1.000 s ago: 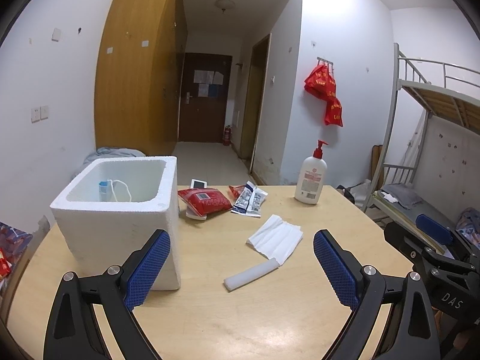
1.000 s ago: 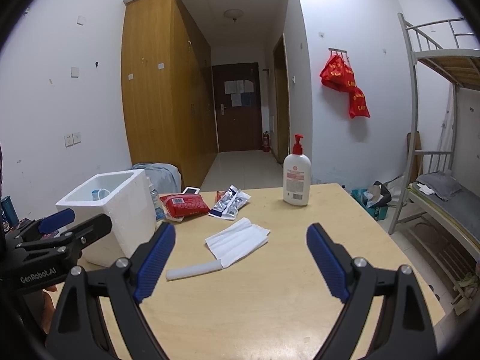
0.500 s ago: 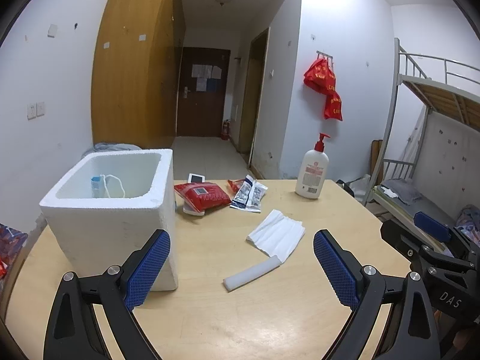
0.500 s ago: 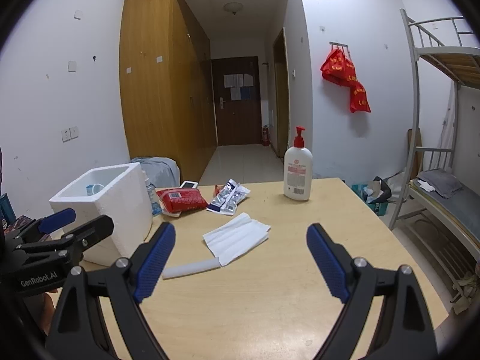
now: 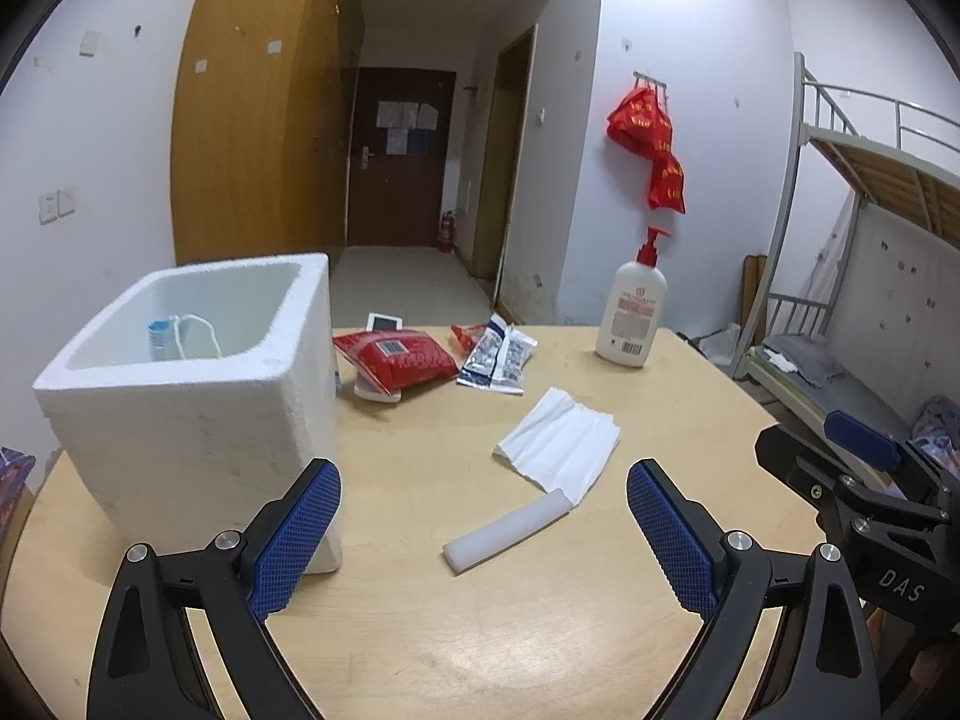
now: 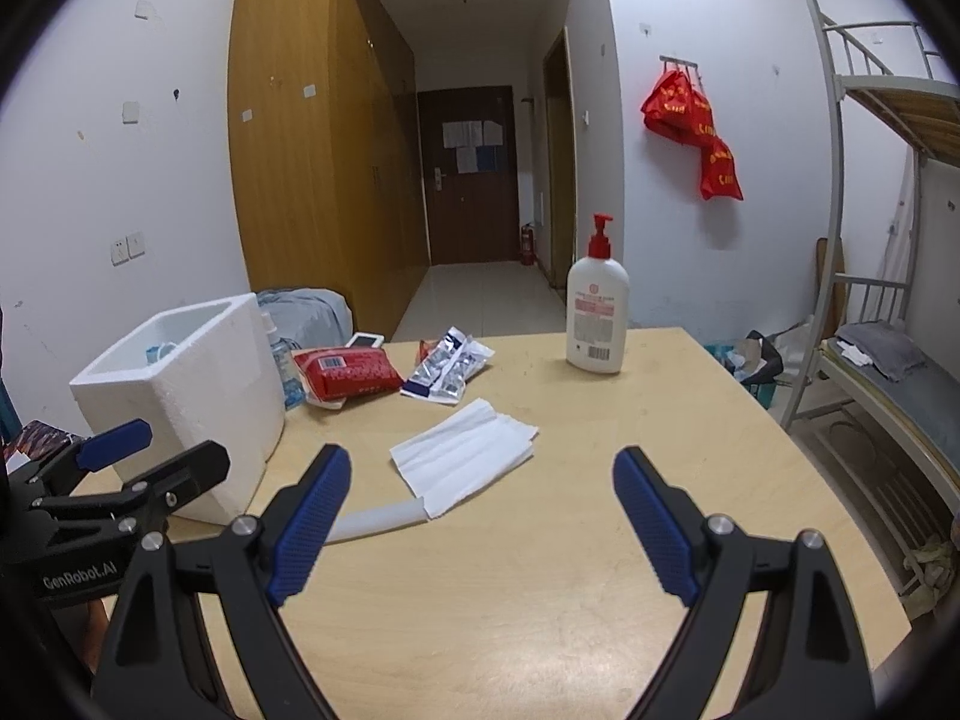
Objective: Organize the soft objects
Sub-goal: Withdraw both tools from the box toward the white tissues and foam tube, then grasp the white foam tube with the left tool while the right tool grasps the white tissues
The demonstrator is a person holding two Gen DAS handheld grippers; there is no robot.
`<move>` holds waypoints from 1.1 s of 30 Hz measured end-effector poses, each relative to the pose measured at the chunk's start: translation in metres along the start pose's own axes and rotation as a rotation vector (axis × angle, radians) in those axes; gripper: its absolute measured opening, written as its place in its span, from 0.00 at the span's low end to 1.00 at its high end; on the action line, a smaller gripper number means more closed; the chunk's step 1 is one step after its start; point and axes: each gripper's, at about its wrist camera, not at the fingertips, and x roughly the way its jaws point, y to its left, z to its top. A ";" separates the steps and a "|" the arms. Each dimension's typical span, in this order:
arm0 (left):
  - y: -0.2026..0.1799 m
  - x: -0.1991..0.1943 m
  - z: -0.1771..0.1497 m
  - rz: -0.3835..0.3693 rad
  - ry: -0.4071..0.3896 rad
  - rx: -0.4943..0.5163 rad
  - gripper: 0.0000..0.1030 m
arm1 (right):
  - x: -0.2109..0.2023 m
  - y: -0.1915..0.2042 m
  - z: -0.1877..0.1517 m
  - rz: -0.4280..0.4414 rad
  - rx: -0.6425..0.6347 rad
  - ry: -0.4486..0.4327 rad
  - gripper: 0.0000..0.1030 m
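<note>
Left wrist view: both grippers spread wide above the wooden table [image 5: 420, 630], holding nothing.

The left gripper [image 5: 483, 531] hangs near the white foam box [image 5: 198, 420] at the table's left; the right gripper [image 6: 483, 516] sits to its right. A folded white cloth [image 5: 561, 447] lies mid-table, its near corner touching a white foam stick [image 5: 507, 531]. Farther back lie a red packet [image 5: 399, 357] and silver sachets [image 5: 498, 354]; a pump bottle [image 5: 630, 312] stands far right.

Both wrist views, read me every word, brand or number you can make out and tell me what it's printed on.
"DAS": on the right gripper, seen from the left wrist view.
"GenRobot.AI": on the left gripper, seen from the right wrist view.
Pump bottle: label and barcode too small to read.
Red packet and silver packets: print too blurred.
Red bags on the wall: yellow lettering not legible.
Papers on the door: unreadable.
</note>
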 end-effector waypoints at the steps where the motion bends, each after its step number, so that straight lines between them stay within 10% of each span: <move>1: 0.000 0.003 -0.001 -0.001 0.006 0.002 0.94 | 0.004 -0.001 -0.001 -0.001 0.001 0.008 0.89; 33: 0.001 0.124 -0.029 -0.008 0.335 0.044 0.94 | 0.108 -0.022 -0.005 0.004 0.002 0.237 0.89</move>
